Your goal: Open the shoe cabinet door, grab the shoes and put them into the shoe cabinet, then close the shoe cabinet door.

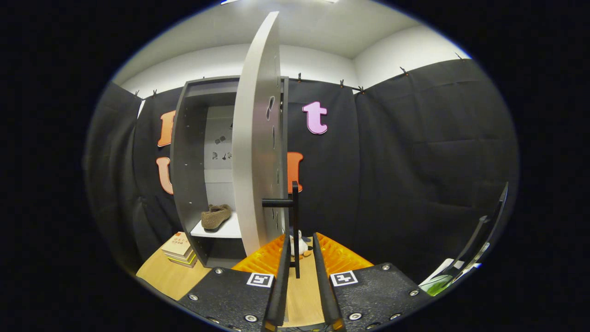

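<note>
The grey shoe cabinet [186, 157] stands on a wooden table with its door [256, 138] swung wide, seen nearly edge-on just ahead of me. A brown fuzzy shoe [215, 216] lies on the white shelf [226, 229] inside the cabinet. The door's black handle [295, 216] hangs upright between my fingers, close against the left finger [282, 272] and with a gap to the right finger [322, 272]. My gripper [301, 237] is open around the handle, not pressing on it from both sides.
A stack of books [179, 249] lies on the table beside the cabinet's left foot. A small white toy figure [300, 244] sits on the table just beyond my fingertips. A black stand with something green [465, 267] leans at the far right.
</note>
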Demonstrator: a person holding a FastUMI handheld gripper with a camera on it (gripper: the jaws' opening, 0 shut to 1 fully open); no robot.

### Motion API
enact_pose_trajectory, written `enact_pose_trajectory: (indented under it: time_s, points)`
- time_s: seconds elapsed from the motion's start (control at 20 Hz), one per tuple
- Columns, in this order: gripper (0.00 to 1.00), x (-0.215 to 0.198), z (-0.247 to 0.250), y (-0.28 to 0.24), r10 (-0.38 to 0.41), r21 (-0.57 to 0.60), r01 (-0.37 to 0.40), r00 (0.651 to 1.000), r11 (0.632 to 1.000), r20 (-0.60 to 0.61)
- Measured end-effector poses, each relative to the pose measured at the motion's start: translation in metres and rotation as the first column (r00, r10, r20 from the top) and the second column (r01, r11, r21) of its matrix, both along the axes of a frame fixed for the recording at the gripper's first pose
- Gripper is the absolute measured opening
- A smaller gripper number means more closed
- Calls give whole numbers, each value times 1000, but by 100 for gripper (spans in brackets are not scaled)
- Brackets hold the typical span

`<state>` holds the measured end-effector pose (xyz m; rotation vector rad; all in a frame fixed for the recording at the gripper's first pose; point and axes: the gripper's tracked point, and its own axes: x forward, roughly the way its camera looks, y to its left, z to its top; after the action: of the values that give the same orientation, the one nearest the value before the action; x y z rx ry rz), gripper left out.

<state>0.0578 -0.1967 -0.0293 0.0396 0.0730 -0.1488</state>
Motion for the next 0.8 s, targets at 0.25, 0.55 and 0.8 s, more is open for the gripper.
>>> enact_pose_trajectory:
  time_s: [0.25,0.55,0.8]
  points:
    - [31,-7,-1,-2,-20,-26,19,1000,999,-16]
    - [31,-21,-3,-14,-64,-26,63,998,998,-22]
    - [31,-29,-5,-17,-76,0,76,997,997,-24]
